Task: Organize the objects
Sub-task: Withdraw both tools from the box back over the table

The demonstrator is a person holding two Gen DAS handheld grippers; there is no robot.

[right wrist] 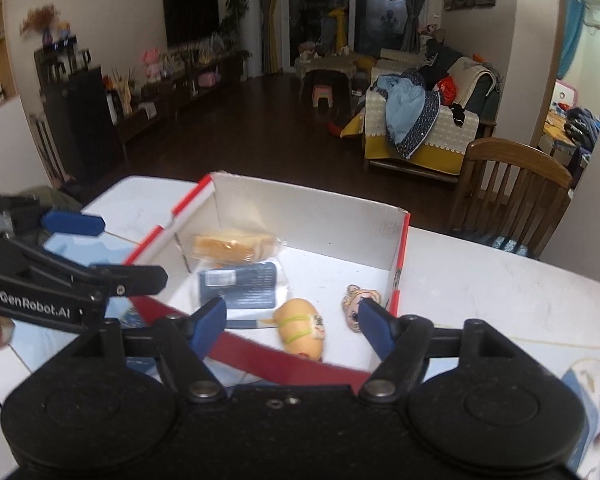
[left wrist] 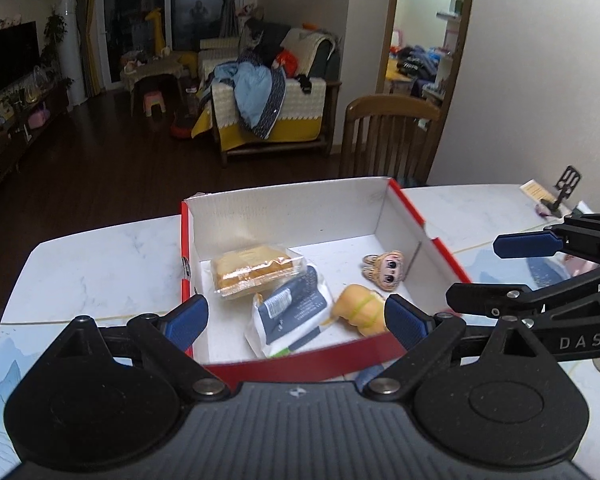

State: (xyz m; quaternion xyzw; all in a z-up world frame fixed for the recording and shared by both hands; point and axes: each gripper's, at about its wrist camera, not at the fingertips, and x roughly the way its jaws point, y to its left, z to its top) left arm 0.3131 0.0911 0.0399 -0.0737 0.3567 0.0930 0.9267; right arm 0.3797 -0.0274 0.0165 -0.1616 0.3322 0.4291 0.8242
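Note:
A red box with a white inside (left wrist: 292,208) (right wrist: 312,220) stands on the white marble table (left wrist: 96,268) (right wrist: 500,292). In it lie a wrapped sandwich cake (left wrist: 252,270) (right wrist: 230,246), a dark blue and white packet (left wrist: 292,312) (right wrist: 240,284), a yellow-orange plush toy (left wrist: 360,306) (right wrist: 302,328) and a small cartoon-face charm (left wrist: 384,270) (right wrist: 358,304). My left gripper (left wrist: 296,322) is open and empty over the box's near wall. My right gripper (right wrist: 292,328) is open and empty, also at the near wall. Each gripper shows from the side in the other's view.
A wooden chair (left wrist: 388,136) (right wrist: 512,196) stands at the table's far side. A small black stand (left wrist: 562,192) and a card are at the table's right. A patterned mat (right wrist: 592,388) lies near the right edge. The living room is beyond.

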